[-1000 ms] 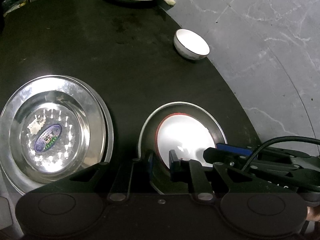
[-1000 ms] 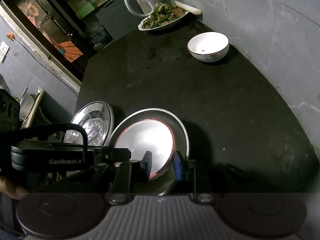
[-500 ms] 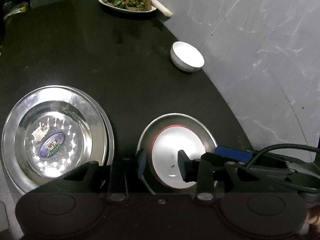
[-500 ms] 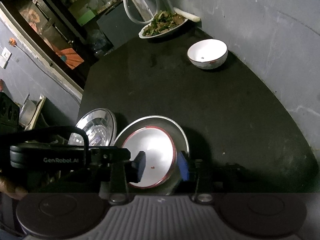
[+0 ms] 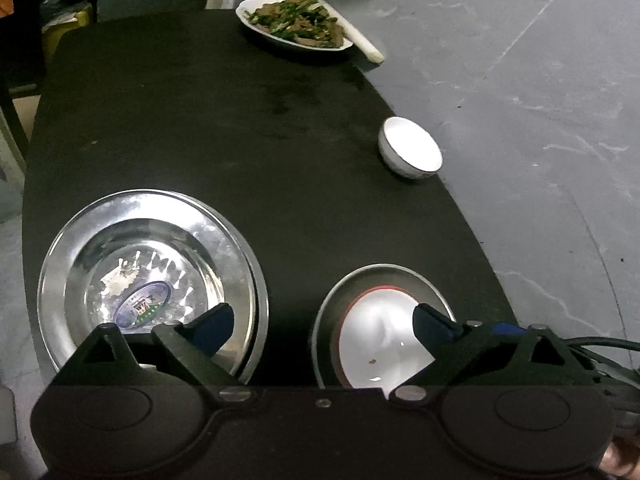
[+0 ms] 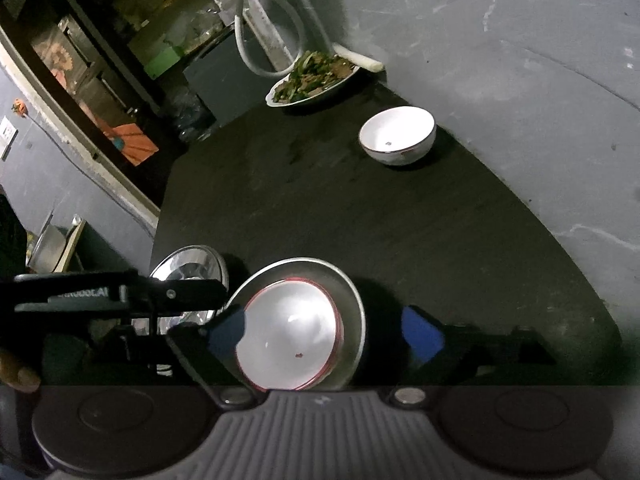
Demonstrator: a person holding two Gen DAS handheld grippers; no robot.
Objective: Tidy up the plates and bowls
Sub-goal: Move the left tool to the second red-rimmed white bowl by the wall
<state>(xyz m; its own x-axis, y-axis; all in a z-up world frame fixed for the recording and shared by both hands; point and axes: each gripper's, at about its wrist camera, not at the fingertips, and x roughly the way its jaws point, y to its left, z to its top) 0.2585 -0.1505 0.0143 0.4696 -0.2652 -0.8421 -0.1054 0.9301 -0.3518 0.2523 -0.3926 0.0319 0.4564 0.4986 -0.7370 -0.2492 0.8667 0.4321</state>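
Note:
A white red-rimmed plate (image 5: 380,336) lies inside a steel dish (image 5: 384,274) on the black table; both show in the right wrist view, the plate (image 6: 292,332) in the dish (image 6: 352,300). My left gripper (image 5: 324,330) is open and empty, raised above the table between the dishes. My right gripper (image 6: 324,332) is open and empty, its fingers spread either side of the plate and dish. A stack of steel plates (image 5: 152,276) lies at the left. A white bowl (image 5: 410,152) stands near the table's right edge and shows in the right wrist view (image 6: 396,134).
A dish of cooked greens (image 5: 296,24) sits at the table's far end, also in the right wrist view (image 6: 312,78). The table's curved right edge (image 5: 472,232) drops to a grey marble floor. Shelves and clutter (image 6: 100,80) stand beyond the table's left side.
Both grippers opened, letting go of the steel dish and the plate in it, and pulled back and up. The dish now rests on the table.

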